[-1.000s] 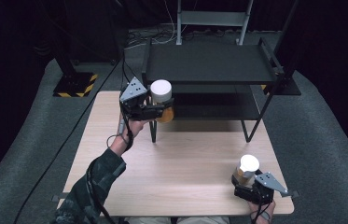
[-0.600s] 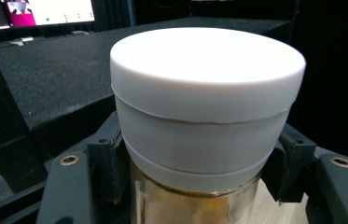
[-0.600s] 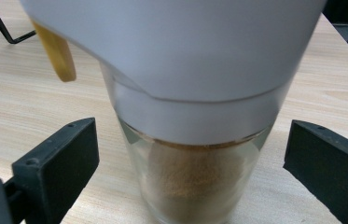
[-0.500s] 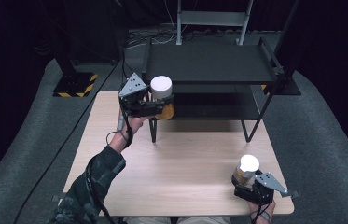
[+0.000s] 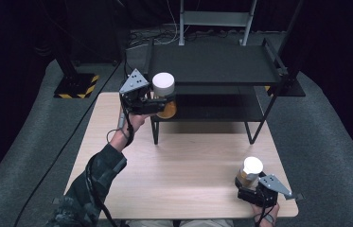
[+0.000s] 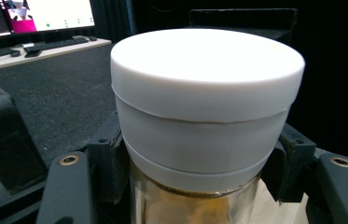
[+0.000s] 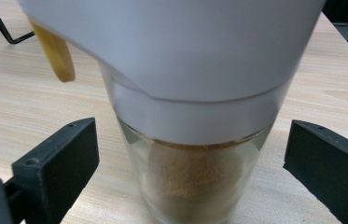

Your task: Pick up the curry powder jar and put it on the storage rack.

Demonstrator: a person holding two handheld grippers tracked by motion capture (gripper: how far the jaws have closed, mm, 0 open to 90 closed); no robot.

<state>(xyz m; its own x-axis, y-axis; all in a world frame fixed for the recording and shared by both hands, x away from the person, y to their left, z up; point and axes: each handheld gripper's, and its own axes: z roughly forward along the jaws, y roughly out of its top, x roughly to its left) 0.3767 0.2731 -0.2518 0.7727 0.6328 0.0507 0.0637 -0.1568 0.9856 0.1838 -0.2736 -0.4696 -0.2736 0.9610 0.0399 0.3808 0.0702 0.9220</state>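
A person's left gripper (image 5: 157, 101) holds a white-lidded jar (image 5: 163, 94) raised above the far left part of a light wooden table (image 5: 183, 165), just at the near left corner of a black two-tier metal shelf (image 5: 214, 66) that stands on the table's far side. Seen from the left gripper view, the two black jaws are clamped against the jar's sides just below its wide white lid (image 6: 206, 77), with amber contents visible through the glass beneath; the jar sits upright in the grip. The person's left forearm, in a dark patterned sleeve (image 5: 93, 184), reaches up from the bottom edge of the high view. At the table's near right corner, the right gripper (image 5: 252, 187) rests with its jaws set around a second jar (image 5: 251, 171), also white-capped and holding a brown powder. In the right gripper view this glass jar (image 7: 195, 154) stands upright on the wood between the jaws, which stand apart from it with clear gaps on both sides, so nothing is gripped there. The two jars are well apart, one aloft by the shelf, the other standing on the tabletop near the person.
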